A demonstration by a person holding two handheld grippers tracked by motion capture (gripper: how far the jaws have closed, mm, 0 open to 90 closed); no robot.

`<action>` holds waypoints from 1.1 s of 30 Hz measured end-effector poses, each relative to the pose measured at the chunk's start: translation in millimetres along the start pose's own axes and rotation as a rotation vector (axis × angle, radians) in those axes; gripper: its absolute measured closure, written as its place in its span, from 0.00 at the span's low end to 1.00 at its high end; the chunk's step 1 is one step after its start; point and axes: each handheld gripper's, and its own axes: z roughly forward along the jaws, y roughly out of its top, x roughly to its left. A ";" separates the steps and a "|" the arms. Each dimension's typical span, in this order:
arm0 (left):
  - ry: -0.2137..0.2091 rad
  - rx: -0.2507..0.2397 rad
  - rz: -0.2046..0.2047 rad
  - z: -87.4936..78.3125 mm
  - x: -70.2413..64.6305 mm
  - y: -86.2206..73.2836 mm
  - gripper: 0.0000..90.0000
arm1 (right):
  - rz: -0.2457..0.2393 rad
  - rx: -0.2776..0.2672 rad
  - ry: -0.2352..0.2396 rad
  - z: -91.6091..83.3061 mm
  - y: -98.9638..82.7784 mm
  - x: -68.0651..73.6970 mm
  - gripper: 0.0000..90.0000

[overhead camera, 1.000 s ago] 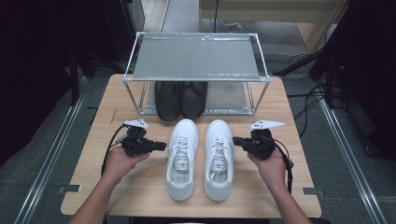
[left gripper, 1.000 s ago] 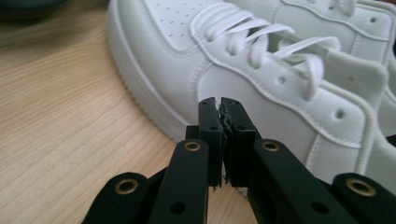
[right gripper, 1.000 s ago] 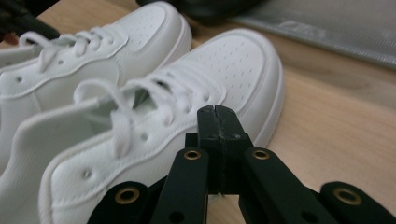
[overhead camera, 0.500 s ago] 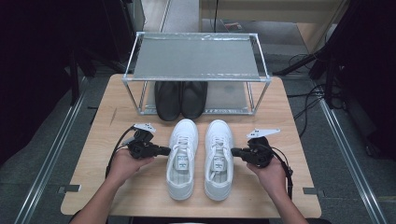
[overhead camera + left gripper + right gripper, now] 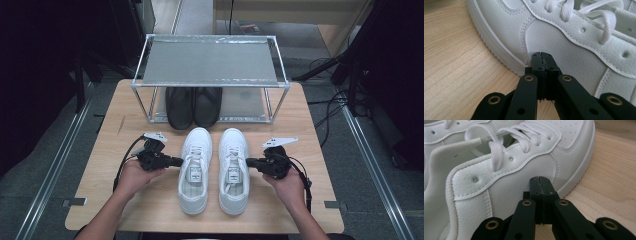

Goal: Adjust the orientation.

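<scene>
High view: a pair of white sneakers stands side by side at the middle of the table (image 5: 125, 150); left sneaker (image 5: 196, 167) and right sneaker (image 5: 233, 167) lie parallel, long axes running from the person's edge toward the far side, toes pointing away toward the shoe rack (image 5: 210, 62), heels nearest the person; a pair of black shoes (image 5: 194, 106) sits on the rack's lower level, just beyond the white toes. Left gripper (image 5: 172, 161) points inward at the outer flank of the left sneaker, tip at or just beside it; right gripper (image 5: 251, 162) mirrors it at the outer flank of the right sneaker; each is carried in a hand.

Left gripper view: jaws pressed together, nothing between them; the tip (image 5: 542, 55) meets the leather side panel of the left sneaker (image 5: 574, 42) just above the sole edge; whether it presses in, cannot tell.

Right gripper view: jaws pressed together, empty; the tip (image 5: 540, 179) sits against the side panel of the right sneaker (image 5: 506, 177), near the midfoot, sole resting flat on the table (image 5: 609, 175).
</scene>
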 end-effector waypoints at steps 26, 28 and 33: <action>-0.044 0.012 0.007 14.1 -17.0 2.5 1.00 | 0.007 -0.004 0.019 7.5 6.1 -0.4 1.00; -0.036 0.012 0.008 14.0 -18.1 2.6 1.00 | 0.009 -0.003 0.023 7.6 6.3 -0.6 1.00; -0.026 0.013 0.010 14.4 -20.0 2.6 1.00 | 0.010 -0.007 0.023 8.5 8.4 -1.7 1.00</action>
